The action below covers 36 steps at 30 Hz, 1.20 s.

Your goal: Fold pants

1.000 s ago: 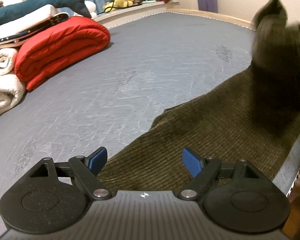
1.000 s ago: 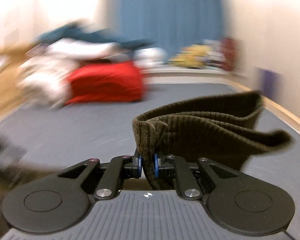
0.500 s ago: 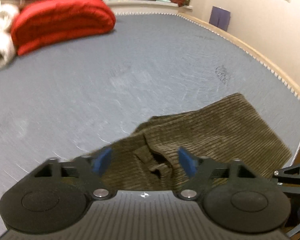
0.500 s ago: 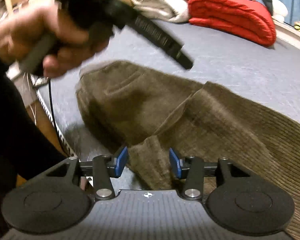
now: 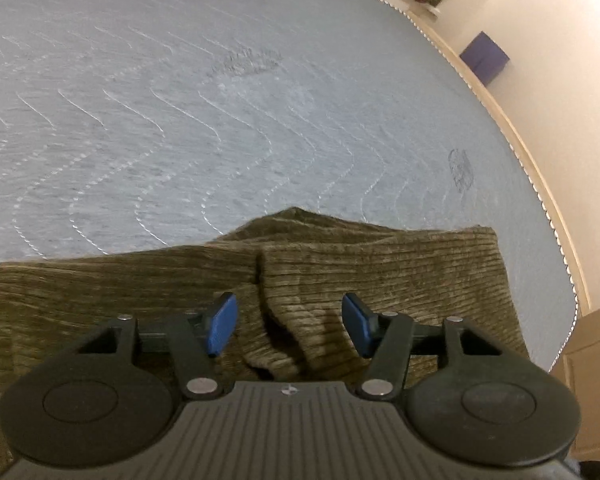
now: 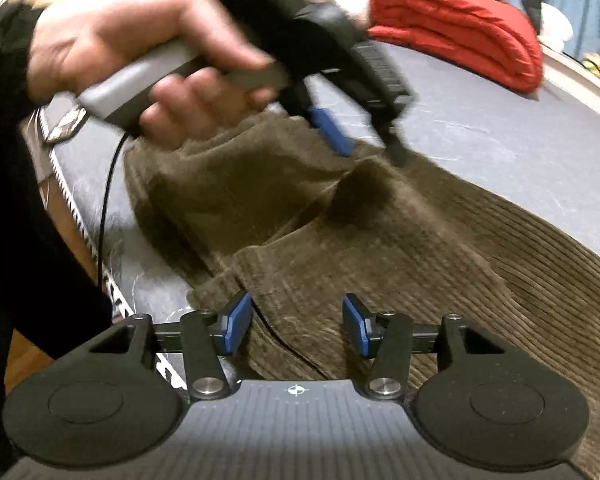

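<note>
The olive-brown corduroy pants (image 5: 380, 268) lie folded on the grey mattress (image 5: 180, 120) near its front edge. My left gripper (image 5: 288, 326) is open just above the fabric, where one layer overlaps another. My right gripper (image 6: 296, 326) is open over a folded edge of the pants (image 6: 420, 248) near the mattress edge. The left gripper (image 6: 360, 140), held in a hand (image 6: 140, 60), also shows in the right wrist view, open above the pants and blurred.
A folded red blanket (image 6: 460, 28) and white bedding lie at the far side of the mattress. A wall (image 5: 560, 80) runs along the mattress's right edge, with a purple patch (image 5: 484, 58) on it. A black cable (image 6: 108, 184) hangs by the near edge.
My right gripper let go of the pants leg after carrying it over and now hovers open. My left gripper has swung closer over the folded fabric.
</note>
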Motion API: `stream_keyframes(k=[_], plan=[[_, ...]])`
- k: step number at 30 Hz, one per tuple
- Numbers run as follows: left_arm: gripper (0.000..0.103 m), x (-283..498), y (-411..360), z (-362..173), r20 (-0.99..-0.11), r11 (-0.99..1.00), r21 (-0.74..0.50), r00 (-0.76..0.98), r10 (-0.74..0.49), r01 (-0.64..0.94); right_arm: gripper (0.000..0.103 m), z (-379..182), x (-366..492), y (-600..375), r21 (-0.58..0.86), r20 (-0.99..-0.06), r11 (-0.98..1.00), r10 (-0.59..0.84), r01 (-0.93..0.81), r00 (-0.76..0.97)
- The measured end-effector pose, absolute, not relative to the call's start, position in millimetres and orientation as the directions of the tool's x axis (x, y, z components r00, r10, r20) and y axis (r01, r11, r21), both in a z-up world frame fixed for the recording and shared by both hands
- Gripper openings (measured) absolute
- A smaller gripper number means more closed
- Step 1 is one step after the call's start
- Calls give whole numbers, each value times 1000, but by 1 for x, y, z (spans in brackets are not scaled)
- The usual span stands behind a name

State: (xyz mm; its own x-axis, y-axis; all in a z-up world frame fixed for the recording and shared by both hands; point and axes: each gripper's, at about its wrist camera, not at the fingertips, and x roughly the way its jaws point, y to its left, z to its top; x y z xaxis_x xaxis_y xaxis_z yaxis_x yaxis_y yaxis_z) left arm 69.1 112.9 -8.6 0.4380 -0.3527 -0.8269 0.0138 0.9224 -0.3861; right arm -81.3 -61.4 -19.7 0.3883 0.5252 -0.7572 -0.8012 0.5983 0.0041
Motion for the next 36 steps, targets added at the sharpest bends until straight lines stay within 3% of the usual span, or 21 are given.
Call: stream_keyframes(k=[4, 5, 7, 9, 12, 17, 21, 23, 25, 27, 36], plan=[[66, 71, 109, -17, -861, 948, -319, 421, -284, -14, 49, -35, -86, -46, -75, -775, 551, 492, -831, 396], [68, 71, 110, -18, -864, 949, -316, 420, -277, -24, 44, -37, -86, -44, -84, -775, 542, 491, -836, 397], [77, 72, 113, -20, -870, 951, -308, 415, -265, -38, 17, -35, -86, -44, -75, -772, 526, 508, -847, 383], [78, 74, 115, -26, -875, 946, -321, 398, -277, -46, 8, -32, -88, -46, -87, -759, 519, 518, -850, 394], [85, 79, 114, -33, -870, 934, -354, 380, -315, -37, 7, -22, -93, -52, -106, -729, 513, 543, -852, 418], [86, 80, 107, -35, -862, 931, -365, 380, -335, -7, 7, 15, -123, -76, -135, -633, 378, 678, -916, 373], [86, 78, 101, -36, -868, 941, -337, 380, -320, 25, 8, -16, -125, -75, -157, -735, 331, 590, -930, 334], [86, 77, 98, -36, -870, 946, -321, 383, -310, 35, 13, -30, -126, -71, -186, -752, 339, 555, -922, 356], [86, 76, 94, -36, -873, 952, -302, 389, -296, 48, 28, -31, -127, -68, -200, -741, 345, 558, -917, 372], [86, 75, 92, -36, -876, 957, -283, 391, -283, 60, 68, -33, -130, -64, -228, -729, 360, 553, -905, 403], [86, 75, 87, -38, -881, 964, -253, 392, -266, 84, 71, -45, -134, -59, -360, -724, 308, 503, -881, 472]])
